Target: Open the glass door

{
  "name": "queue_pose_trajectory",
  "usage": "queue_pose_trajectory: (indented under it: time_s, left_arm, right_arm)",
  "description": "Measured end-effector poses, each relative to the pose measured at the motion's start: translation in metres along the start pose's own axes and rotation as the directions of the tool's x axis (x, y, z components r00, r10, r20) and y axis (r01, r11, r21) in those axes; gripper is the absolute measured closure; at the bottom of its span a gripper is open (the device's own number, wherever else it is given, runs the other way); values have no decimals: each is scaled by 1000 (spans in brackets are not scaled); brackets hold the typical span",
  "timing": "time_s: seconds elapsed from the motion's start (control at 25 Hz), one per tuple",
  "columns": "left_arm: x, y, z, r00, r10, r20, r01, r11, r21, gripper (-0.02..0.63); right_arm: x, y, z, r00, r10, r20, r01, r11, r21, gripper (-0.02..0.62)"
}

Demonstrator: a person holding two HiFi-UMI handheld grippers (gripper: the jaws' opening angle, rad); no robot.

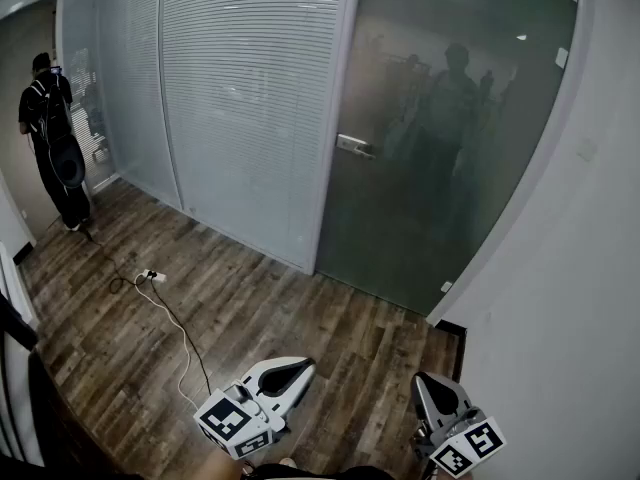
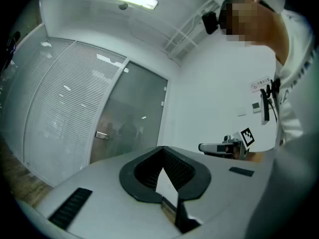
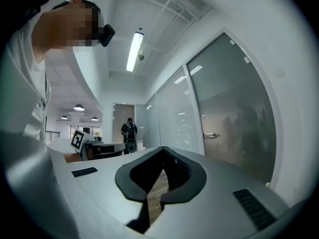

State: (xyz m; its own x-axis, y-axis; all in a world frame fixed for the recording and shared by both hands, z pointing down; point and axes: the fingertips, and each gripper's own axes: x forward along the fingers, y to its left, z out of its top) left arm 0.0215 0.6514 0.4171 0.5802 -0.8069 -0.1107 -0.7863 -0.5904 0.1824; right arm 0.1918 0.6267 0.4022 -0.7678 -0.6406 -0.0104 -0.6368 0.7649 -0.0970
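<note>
The frosted glass door (image 1: 450, 138) stands shut ahead and to the right, with dim reflections of people on it. Its metal handle (image 1: 354, 146) sits on the door's left edge at mid height. The handle (image 2: 101, 135) shows small in the left gripper view, and the handle (image 3: 210, 135) shows in the right gripper view too. My left gripper (image 1: 303, 367) and right gripper (image 1: 421, 379) hang low over the wooden floor, well short of the door. Both are shut and hold nothing. The left gripper (image 2: 163, 150) and right gripper (image 3: 162, 149) point roughly level.
A glass partition with blinds (image 1: 240, 98) runs left of the door. A white wall (image 1: 560, 298) closes the right side. A person with a backpack (image 1: 50, 138) stands far left. A cable and power strip (image 1: 150, 276) lie on the floor.
</note>
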Motion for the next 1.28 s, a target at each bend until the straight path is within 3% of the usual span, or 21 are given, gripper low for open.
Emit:
queue_pose_trajectory:
  time_s: [0.36, 0.6, 0.92, 1.28]
  left_arm:
    - [1, 67, 1, 999, 38, 8, -38, 999, -26, 606]
    - [24, 114, 6, 997, 74, 2, -74, 997, 23, 606]
    - [124, 184, 17, 994, 110, -6, -110, 993, 40, 606]
    - [236, 254, 30, 986, 167, 18, -167, 986, 22, 606]
  right_arm:
    - [50, -9, -11, 1000, -4, -5, 4, 1000, 22, 595]
    - [104, -43, -24, 999, 35, 9, -35, 997, 64, 595]
    - [193, -138, -12, 996, 86, 39, -90, 990, 106, 595]
    - [294, -236, 14, 983, 182, 16, -183, 980, 82, 595]
